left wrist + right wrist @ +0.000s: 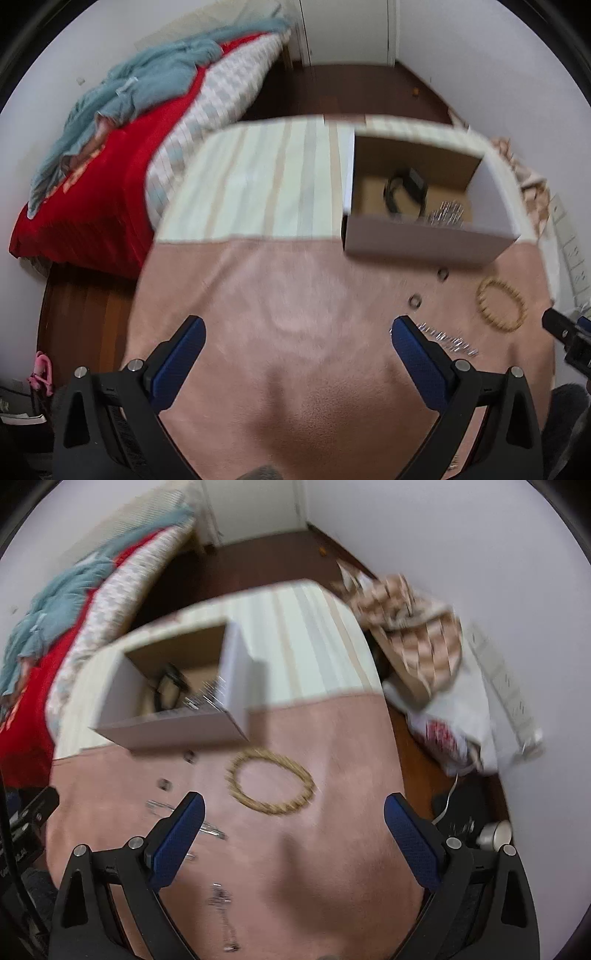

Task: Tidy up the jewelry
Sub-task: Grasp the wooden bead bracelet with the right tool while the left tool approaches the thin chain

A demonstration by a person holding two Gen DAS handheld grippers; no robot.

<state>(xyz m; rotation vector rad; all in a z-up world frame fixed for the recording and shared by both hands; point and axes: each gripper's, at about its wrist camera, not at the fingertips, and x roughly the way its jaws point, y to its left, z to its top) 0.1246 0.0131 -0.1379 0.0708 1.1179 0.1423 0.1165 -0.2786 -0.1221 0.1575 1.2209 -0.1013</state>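
Jewelry lies scattered on a pink cloth (332, 738). Right gripper (294, 805), jaws wide apart and holding nothing, hovers just short of a beaded bracelet (271, 783). Left gripper (298, 329), likewise spread and empty, hangs over bare cloth with a silver chain (448, 339) beside its right finger. Two small rings (415, 301) lie between chain and an open cardboard box (424, 242), which contains a black band (400, 194).
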